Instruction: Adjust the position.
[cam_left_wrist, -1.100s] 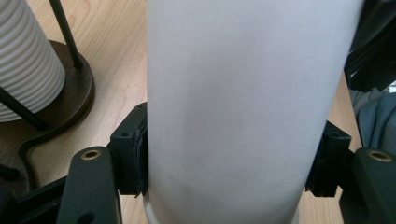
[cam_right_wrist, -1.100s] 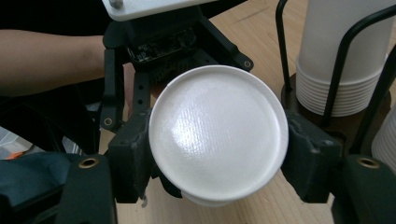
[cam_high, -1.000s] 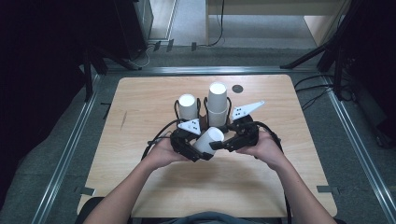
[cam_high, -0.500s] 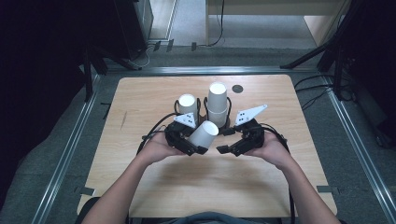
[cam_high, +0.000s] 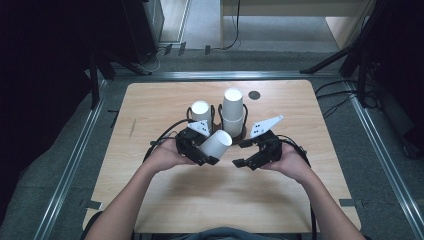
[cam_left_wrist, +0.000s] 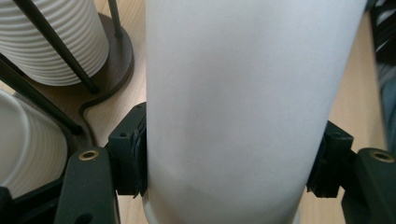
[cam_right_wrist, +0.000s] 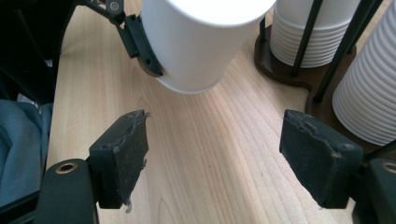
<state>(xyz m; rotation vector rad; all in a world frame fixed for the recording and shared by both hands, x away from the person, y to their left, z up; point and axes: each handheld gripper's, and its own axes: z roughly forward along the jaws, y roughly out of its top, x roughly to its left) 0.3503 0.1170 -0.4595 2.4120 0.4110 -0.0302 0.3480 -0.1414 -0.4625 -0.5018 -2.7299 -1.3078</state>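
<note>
Left claw (cam_high: 207, 150): clamped across the wall of a white paper cup (cam_high: 216, 144), pads on both sides, so the cup hung tilted above the worktop (cam_high: 150, 105).
Cup position: at about 7 o'clock from the tall stack (cam_high: 233, 112), just in front of the rack.
Right claw (cam_high: 247, 155): empty, jaws wide and just been opening, at 3 o'clock of the cup and apart from it, seemingly having let go.
Cup rack (cam_right_wrist: 285, 70): its black rods kept the two stacks upright.
</note>
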